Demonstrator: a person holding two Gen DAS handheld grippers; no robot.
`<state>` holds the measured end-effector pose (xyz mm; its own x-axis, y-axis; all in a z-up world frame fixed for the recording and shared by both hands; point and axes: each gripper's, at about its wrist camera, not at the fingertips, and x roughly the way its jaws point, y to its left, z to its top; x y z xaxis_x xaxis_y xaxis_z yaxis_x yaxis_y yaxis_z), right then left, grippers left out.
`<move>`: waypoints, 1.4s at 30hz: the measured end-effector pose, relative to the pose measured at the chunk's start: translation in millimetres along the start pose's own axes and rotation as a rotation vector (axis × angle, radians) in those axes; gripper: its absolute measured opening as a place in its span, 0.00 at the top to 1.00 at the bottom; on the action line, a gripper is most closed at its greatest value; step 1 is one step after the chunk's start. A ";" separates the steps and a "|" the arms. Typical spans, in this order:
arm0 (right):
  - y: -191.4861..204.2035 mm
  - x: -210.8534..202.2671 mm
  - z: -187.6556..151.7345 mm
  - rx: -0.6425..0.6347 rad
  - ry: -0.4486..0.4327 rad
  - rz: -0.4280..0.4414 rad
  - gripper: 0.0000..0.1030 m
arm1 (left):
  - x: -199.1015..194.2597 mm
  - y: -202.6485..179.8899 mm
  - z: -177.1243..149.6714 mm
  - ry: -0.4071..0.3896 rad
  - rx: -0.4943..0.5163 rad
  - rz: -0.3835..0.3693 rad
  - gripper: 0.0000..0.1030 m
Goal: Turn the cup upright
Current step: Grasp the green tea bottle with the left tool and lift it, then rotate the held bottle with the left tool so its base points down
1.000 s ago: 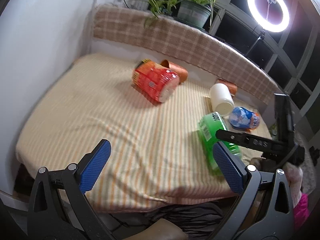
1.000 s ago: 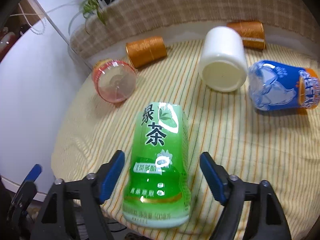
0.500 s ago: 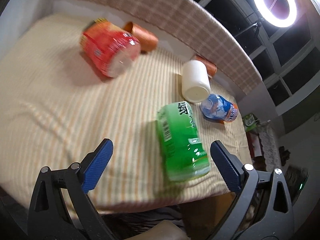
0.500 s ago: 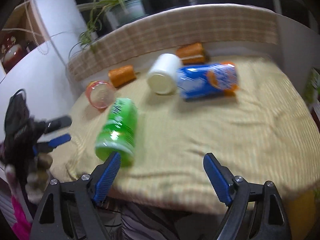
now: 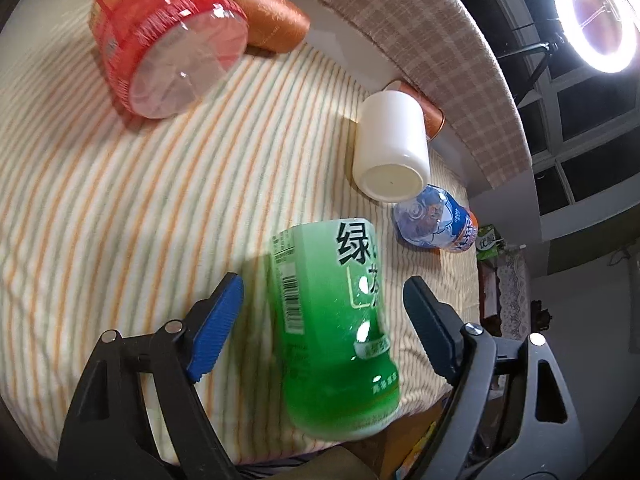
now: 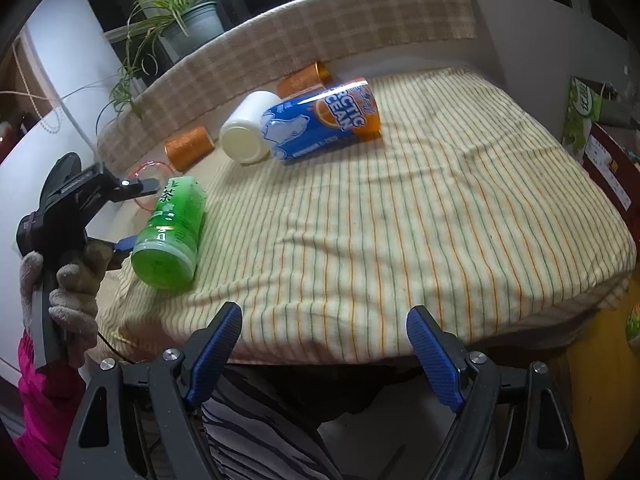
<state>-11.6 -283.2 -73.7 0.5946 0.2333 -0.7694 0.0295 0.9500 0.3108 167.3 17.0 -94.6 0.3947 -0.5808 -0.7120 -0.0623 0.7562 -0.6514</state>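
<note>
A green tea cup (image 5: 336,320) lies on its side near the front edge of the striped cloth; it also shows in the right wrist view (image 6: 172,232). My left gripper (image 5: 320,316) is open with its jaws on either side of the green cup, not closed on it. My right gripper (image 6: 324,344) is open and empty, held off the front edge of the table. A white cup (image 5: 390,152), a blue cup (image 5: 436,222), a red cup (image 5: 168,44) and two orange cups (image 5: 268,20) also lie on their sides.
The table has a striped cloth (image 6: 400,220) and a checked padded back rim (image 6: 320,36). A potted plant (image 6: 188,24) stands behind it. A ring light (image 5: 596,16) shines at the upper right. A gloved hand (image 6: 68,280) holds the left gripper.
My left gripper has moved in towards the green cup, which now sits between its jaws. My right gripper has pulled back off the front edge, away from the green cup.
</note>
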 end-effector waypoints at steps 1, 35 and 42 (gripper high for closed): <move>-0.9 0.8 -0.3 0.002 0.003 0.001 0.16 | 2.4 -0.6 0.9 0.004 0.001 0.001 0.18; 6.4 7.9 -1.5 -0.004 0.015 -0.004 0.16 | -12.7 -49.4 -29.8 -0.133 0.267 0.122 0.36; 7.0 6.9 -1.1 -0.005 0.011 -0.008 0.16 | -27.3 -66.2 -40.8 -0.219 0.359 0.159 0.36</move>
<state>-8.2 -274.7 -77.5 0.5855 0.2275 -0.7781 0.0307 0.9529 0.3018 123.3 -29.5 -42.8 0.5928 -0.4006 -0.6986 0.1688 0.9100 -0.3786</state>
